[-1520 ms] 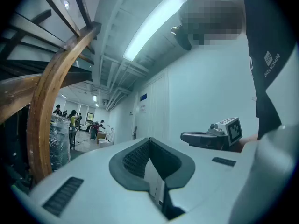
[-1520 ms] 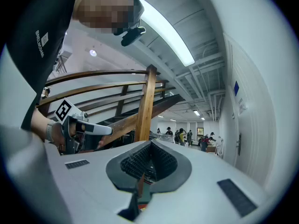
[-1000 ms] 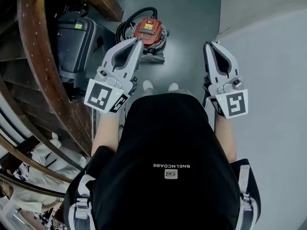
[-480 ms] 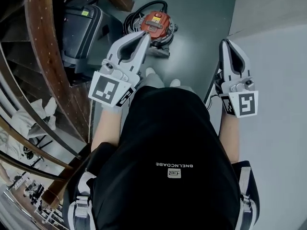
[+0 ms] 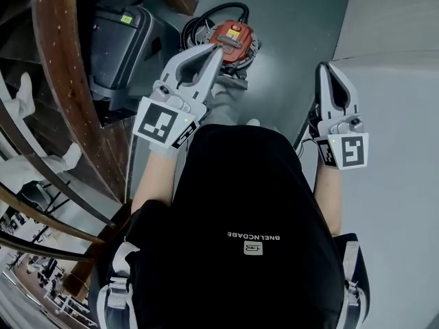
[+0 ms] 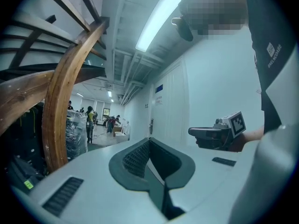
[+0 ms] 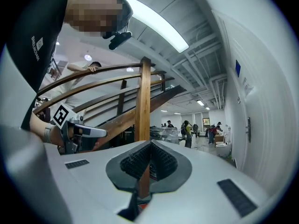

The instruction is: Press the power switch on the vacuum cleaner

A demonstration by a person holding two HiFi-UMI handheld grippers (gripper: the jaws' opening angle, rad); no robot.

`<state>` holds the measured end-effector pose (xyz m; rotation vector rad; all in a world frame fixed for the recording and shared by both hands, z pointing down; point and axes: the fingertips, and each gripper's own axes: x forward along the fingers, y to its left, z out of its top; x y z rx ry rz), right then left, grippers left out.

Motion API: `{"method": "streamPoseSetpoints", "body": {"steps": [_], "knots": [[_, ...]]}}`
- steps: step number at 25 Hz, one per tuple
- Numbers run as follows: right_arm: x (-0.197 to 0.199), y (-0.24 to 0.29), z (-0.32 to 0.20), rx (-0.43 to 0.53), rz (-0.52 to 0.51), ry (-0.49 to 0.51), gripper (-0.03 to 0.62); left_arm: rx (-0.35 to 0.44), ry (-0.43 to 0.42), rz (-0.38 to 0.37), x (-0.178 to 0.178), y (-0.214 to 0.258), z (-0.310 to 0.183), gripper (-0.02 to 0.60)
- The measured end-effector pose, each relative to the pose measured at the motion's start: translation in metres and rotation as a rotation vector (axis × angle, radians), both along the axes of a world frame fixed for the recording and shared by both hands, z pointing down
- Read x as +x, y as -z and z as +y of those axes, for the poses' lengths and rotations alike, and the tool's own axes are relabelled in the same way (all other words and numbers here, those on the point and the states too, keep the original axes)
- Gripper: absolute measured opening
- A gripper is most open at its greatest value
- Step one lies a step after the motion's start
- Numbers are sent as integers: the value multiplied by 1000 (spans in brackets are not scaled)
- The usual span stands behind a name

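Note:
The vacuum cleaner [image 5: 233,37] stands on the grey floor ahead, a round body with a red top and a black hose coiled round it. My left gripper [image 5: 214,49] is held above it, its tip overlapping the vacuum's near left edge in the head view. Its jaws are shut with nothing between them [image 6: 149,140]. How far above the vacuum it is cannot be told. My right gripper [image 5: 328,66] is off to the right, away from the vacuum, jaws also shut and empty [image 7: 150,143]. Neither gripper view shows the vacuum clearly.
A dark bin [image 5: 116,43] stands left of the vacuum beside a curved wooden stair rail [image 5: 58,81]. A pale wall [image 5: 398,115] runs along the right. A wooden post [image 7: 143,97] and several people far off show in the gripper views.
The left gripper has moved forward and right until its tip overlaps the vacuum. The right gripper has shifted slightly right. Both stay shut.

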<state>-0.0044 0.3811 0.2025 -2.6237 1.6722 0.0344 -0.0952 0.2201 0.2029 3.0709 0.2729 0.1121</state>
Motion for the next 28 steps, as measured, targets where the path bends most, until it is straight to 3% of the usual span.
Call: {"method": "streamPoseSetpoints", "body": {"steps": [7, 12, 19, 28], "knots": [[53, -5, -118, -57, -10, 21, 26, -45, 27, -18, 44, -9, -120, 14], [86, -10, -178, -99, -16, 37, 26, -62, 42, -44, 66, -16, -180, 14], [122, -18, -237, -168, -8, 162, 26, -78, 108, -74, 88, -25, -216, 14], [166, -70, -294, -273, -50, 389, 26, -116, 311, -126, 109, -49, -241, 14]]}}
